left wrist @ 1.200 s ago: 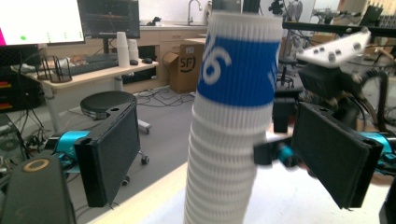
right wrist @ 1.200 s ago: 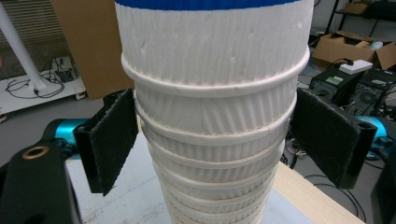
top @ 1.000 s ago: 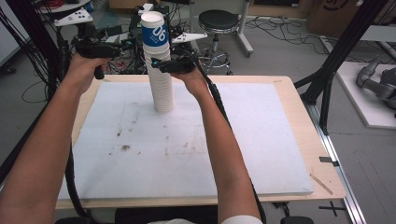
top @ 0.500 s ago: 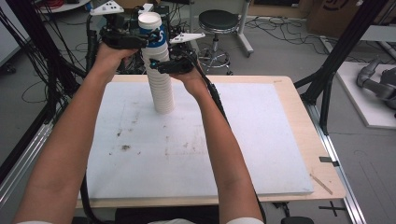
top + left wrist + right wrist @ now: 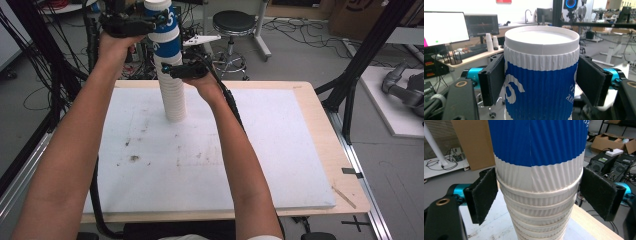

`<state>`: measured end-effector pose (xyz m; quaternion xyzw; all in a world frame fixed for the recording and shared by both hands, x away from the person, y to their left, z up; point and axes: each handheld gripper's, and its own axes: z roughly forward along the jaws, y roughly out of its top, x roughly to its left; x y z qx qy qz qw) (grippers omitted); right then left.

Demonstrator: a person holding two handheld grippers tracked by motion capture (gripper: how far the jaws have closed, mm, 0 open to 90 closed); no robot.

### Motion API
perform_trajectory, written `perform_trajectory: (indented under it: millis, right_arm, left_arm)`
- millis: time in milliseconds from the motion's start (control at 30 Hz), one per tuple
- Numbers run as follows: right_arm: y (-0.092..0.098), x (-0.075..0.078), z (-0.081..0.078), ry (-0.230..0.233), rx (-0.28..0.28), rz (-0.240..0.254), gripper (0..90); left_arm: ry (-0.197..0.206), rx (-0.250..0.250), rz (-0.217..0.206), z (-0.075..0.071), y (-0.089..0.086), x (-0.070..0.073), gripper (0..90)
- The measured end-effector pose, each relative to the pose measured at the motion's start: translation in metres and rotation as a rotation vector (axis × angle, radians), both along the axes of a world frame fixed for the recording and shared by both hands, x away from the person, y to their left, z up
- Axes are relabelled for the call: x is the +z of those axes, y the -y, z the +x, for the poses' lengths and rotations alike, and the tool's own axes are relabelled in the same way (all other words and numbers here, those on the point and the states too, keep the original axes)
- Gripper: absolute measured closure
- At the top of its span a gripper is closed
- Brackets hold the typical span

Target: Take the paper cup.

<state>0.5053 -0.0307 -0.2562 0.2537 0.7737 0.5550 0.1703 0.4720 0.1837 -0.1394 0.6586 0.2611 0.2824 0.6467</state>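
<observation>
— What do we see carrying it all?
— We see a wooden table point(image 5: 320, 107) with a white board point(image 5: 240, 165) lying flat on it.
— And on the board?
— We see a cup stack point(image 5: 173, 97) standing upright near its far edge.

The top cup point(image 5: 541, 75) is ribbed, blue with white lettering and a white rim band. Below it the stack of cups point(image 5: 173, 97) is plain white with ridged sides. The mat point(image 5: 210, 155) is white with brown specks at 9 o'clock of its middle; the table point(image 5: 330, 125) edge is pale wood.
</observation>
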Motion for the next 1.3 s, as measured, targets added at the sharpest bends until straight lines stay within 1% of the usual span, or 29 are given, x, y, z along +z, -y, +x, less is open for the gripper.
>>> perform_trajectory:
  millis: [33,67,100,133,167,233,333,400,467,567,600,633,667,700,733,767,800,833,867,1000,1033,1067,1100,1133,1167,1200,1233,1267,1300]
  right_arm:
    - [0.0,-0.001,0.0,0.003,0.002,0.007,15.7]
    - [0.001,-0.001,0.0,0.002,0.002,0.012,15.7]
    - [0.002,-0.002,0.0,0.001,0.0,0.016,15.8]
    - [0.003,-0.002,-0.001,0.003,-0.001,0.019,15.7]
    - [0.003,-0.002,-0.001,0.003,-0.001,0.019,15.7]
    - [0.01,0.0,-0.004,0.007,-0.002,0.009,15.7]
    - [0.021,0.002,-0.008,0.014,-0.007,0.008,15.7]
    - [0.031,0.003,-0.011,0.006,-0.011,0.008,15.7]
    - [0.041,0.002,-0.014,0.008,-0.016,0.003,15.7]
    - [0.057,0.001,-0.021,0.011,-0.018,-0.008,15.7]
    - [0.062,0.001,-0.024,0.005,-0.021,-0.011,15.7]
    - [0.068,0.0,-0.026,0.007,-0.022,-0.013,15.7]
    - [0.073,-0.001,-0.028,0.006,-0.026,-0.019,15.7]
    - [0.073,-0.001,-0.028,0.006,-0.026,-0.019,15.7]
    - [0.084,-0.002,-0.033,0.01,-0.029,-0.029,15.7]
    - [0.089,-0.002,-0.036,0.008,-0.031,-0.037,15.7]
    - [0.089,-0.002,-0.036,0.008,-0.031,-0.037,15.7]
    - [0.095,-0.003,-0.039,0.014,-0.032,-0.042,15.7]
    - [0.107,-0.003,-0.045,0.015,-0.035,-0.052,15.7]
    - [0.131,-0.003,-0.059,0.014,-0.05,-0.08,15.7]
    - [0.131,-0.003,-0.059,0.014,-0.05,-0.08,15.7]
    - [0.144,-0.007,-0.069,0.025,-0.045,-0.068,15.7]
    - [0.151,-0.01,-0.073,0.016,-0.052,-0.077,15.7]
    - [0.157,-0.014,-0.077,0.022,-0.055,-0.079,15.7]
    - [0.164,-0.018,-0.082,0.015,-0.064,-0.074,15.8]
    - [0.171,-0.021,-0.086,0.004,-0.072,-0.075,15.7]
    - [0.178,-0.025,-0.091,0.005,-0.08,-0.082,15.7]
    - [0.185,-0.029,-0.096,0.004,-0.087,-0.078,15.7]
    - [0.191,-0.032,-0.1,-0.01,-0.098,-0.082,15.7]
  left_arm:
    - [0.0,0.0,0.0,0.0,0.0,0.0,27.3]
    - [0.008,-0.002,-0.012,-0.004,0.0,0.008,27.3]
    - [0.008,-0.002,-0.012,-0.004,0.0,0.008,27.3]
    - [0.015,-0.003,-0.014,-0.008,-0.001,0.014,27.3]
    - [0.015,-0.003,-0.014,-0.008,-0.001,0.014,27.3]
    - [0.024,0.0,-0.021,-0.014,-0.005,0.02,27.3]
    - [0.027,-0.002,-0.038,-0.021,-0.012,0.025,27.4]
    - [0.019,0.0,-0.042,-0.026,-0.018,0.027,27.4]
    - [0.016,-0.009,-0.042,-0.033,-0.023,0.027,27.4]
    - [0.013,-0.022,-0.031,-0.043,-0.03,0.021,27.4]
    - [0.013,-0.022,-0.031,-0.043,-0.03,0.021,27.4]
    - [0.011,-0.025,-0.029,-0.047,-0.033,0.018,27.4]
    - [0.006,-0.026,-0.023,-0.053,-0.039,0.01,27.4]
    - [0.006,-0.026,-0.023,-0.053,-0.039,0.01,27.4]
    - [0.002,-0.029,-0.026,-0.059,-0.047,0.002,27.4]
    - [0.002,-0.029,-0.026,-0.059,-0.047,0.002,27.4]
    - [-0.002,-0.03,-0.026,-0.063,-0.05,-0.003,27.4]
    - [-0.003,-0.033,-0.02,-0.066,-0.054,-0.008,27.4]
    - [-0.014,-0.035,-0.014,-0.073,-0.06,-0.02,27.4]
    - [-0.022,-0.048,-0.001,-0.086,-0.07,-0.046,27.4]
    - [-0.022,-0.048,-0.001,-0.086,-0.07,-0.046,27.4]
    - [-0.028,-0.056,-0.001,-0.092,-0.073,-0.061,27.4]
    - [-0.036,-0.055,0.009,-0.095,-0.074,-0.069,27.4]
    - [-0.036,-0.055,0.009,-0.095,-0.074,-0.069,27.4]
    - [-0.049,-0.061,0.011,-0.099,-0.074,-0.084,27.4]
    - [-0.049,-0.061,0.011,-0.099,-0.074,-0.084,27.4]
    - [-0.058,-0.069,0.018,-0.103,-0.073,-0.098,27.4]
    - [-0.063,-0.074,0.022,-0.105,-0.071,-0.105,27.4]
    - [-0.068,-0.078,0.031,-0.107,-0.069,-0.111,27.4]
